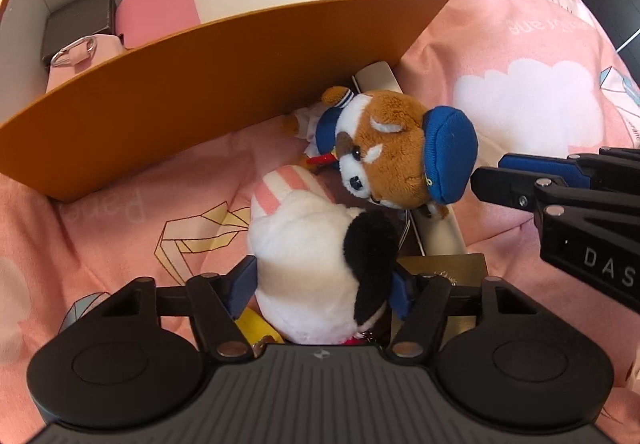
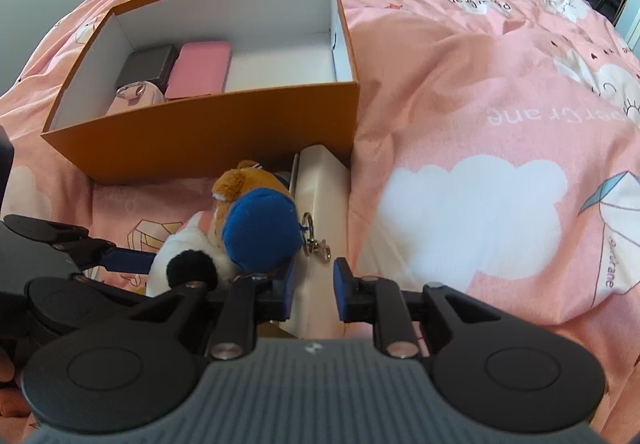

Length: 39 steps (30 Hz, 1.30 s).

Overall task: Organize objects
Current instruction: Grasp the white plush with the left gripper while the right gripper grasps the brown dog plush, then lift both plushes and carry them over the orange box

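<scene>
The blue fingers (image 1: 242,280) of my left gripper (image 1: 324,284) sit on either side of a white plush toy (image 1: 308,244) with a black ear and a pink striped part; the pads lie against its fur, though I cannot tell whether they press it or only touch. My right gripper (image 2: 314,286) has its 2 fingers slightly apart around the near end of a cream case (image 2: 320,204), and a narrow gap shows beside each pad, so nothing is pinched.

In the left wrist view, a brown and white plush dog (image 1: 384,148) in a blue cap lies at 1 o'clock from the white toy, touching it. The cream case runs under the dog toward the orange box (image 1: 200,92), which fills the picture from 9 to 12 o'clock. Inside the box, at its left end, I see a dark grey case (image 1: 80,24), a pink case (image 1: 160,8) just beside it, and a pale pink pouch (image 1: 80,56) with a metal ring nearest me. The rest of the box floor is bare white.

In the right wrist view, a metal key clip (image 2: 316,240) hangs from the dog's cap onto the cream case. Everything rests on a pink bedspread (image 2: 480,84) printed with white clouds.
</scene>
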{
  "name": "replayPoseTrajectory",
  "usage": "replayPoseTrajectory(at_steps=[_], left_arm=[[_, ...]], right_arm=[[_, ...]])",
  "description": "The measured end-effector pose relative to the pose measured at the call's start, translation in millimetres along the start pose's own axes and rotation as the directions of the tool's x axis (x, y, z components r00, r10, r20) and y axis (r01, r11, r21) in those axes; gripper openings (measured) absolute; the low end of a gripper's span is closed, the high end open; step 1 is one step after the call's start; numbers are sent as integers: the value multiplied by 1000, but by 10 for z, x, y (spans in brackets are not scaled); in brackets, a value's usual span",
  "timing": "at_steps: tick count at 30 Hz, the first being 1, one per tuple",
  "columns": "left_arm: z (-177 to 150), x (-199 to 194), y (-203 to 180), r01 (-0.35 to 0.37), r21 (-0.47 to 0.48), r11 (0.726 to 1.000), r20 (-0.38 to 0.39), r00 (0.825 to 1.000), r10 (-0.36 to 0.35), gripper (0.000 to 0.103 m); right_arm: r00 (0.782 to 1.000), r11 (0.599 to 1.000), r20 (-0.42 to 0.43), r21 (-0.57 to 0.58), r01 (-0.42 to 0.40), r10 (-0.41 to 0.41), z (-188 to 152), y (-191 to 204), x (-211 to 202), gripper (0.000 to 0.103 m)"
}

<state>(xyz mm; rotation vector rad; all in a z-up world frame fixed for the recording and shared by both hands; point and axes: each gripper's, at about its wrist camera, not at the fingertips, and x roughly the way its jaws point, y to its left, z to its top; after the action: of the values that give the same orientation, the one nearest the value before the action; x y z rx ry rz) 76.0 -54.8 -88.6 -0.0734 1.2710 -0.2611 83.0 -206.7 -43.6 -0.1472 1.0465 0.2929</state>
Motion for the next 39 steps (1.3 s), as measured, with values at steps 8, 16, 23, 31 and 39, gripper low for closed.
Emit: replayPoseTrajectory(at_steps=[8, 16, 23, 31, 39], left_arm=[[-70, -281, 151, 27, -32, 999, 58, 998, -25, 65], [-39, -599, 345, 43, -94, 995, 155, 988, -28, 65], [-4, -552, 616, 50, -175, 983, 166, 986, -21, 65], [-83, -313, 822, 49, -252, 967, 87, 996, -28, 66], [-75, -272, 842, 47, -280, 959, 57, 998, -32, 69]], right_arm=[[999, 998, 36, -60, -4, 6, 108, 87, -89, 25], [997, 992, 66, -118, -37, 45, 326, 205, -123, 31], [996, 986, 38, -150, -72, 78, 471, 305, -15, 39], [995, 974, -52, -208, -89, 80, 504, 410, 280, 52], [990, 969, -114, -222, -109, 85, 522, 408, 496, 53]])
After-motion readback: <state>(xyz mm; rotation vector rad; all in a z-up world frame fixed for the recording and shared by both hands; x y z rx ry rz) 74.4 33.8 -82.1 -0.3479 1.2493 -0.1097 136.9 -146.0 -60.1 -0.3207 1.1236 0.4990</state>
